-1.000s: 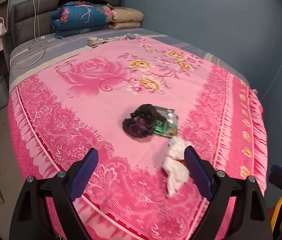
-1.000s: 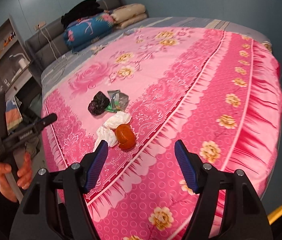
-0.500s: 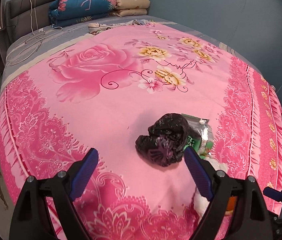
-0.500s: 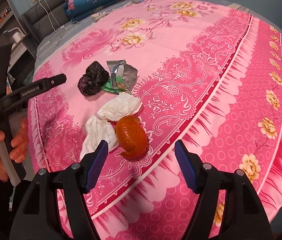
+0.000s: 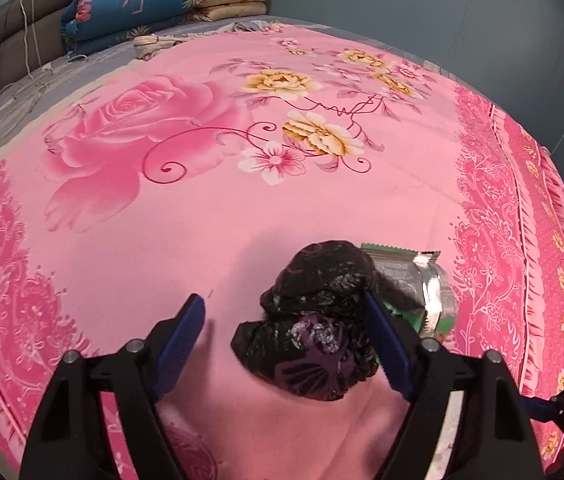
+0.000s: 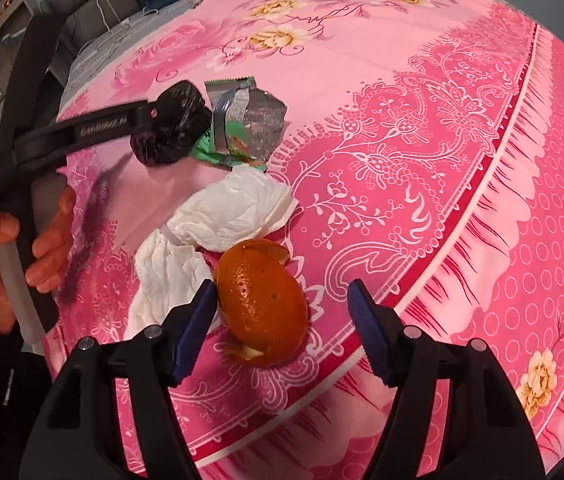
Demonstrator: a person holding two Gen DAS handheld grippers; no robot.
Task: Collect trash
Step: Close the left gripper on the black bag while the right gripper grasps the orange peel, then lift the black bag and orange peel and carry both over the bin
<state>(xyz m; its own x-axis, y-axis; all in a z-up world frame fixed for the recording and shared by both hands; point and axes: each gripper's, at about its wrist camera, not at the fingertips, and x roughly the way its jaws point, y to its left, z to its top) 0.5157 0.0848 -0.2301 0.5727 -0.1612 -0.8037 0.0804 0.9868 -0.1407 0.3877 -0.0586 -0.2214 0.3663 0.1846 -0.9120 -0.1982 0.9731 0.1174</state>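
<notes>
- My left gripper (image 5: 284,324): jaws spread wide, gripping nothing. The black plastic bag (image 5: 314,320) sits between the blue pads, closer to the right-hand pad, which looks to be touching or just beside it; the other pad stands clear.
- My right gripper (image 6: 282,322): jaws likewise wide, nothing held. The orange peel (image 6: 262,300) lies between the pads, its near side just beside the left-hand pad.
- Black plastic bag: crumpled into a loose wad on the pink bedspread (image 5: 202,220). I judge it very light, soft and slick; it will collapse under the pads, so I would close across its bulkiest middle, not on a stray fold.
- Foil snack wrapper (image 5: 414,284): green and silver, touching the bag on its far right side, partly tucked behind it. Light, crinkly, springy; best pinched on a flat edge. It could be dragged along if the bag snags it.
- White tissues (image 6: 218,220): two crumpled pieces between the bag and the peel, the nearer one touching the peel. Featherlight, soft, prone to tearing.
- Orange peel: a hollow domed shell, near the bed's edge, on the side of the tissues away from the bag. Light, slightly stiff, waxy; it may crack or slip, so a gentle grip across the dome.
- Folded quilts (image 5: 130,4): stacked at the headboard, well apart from the bag.
</notes>
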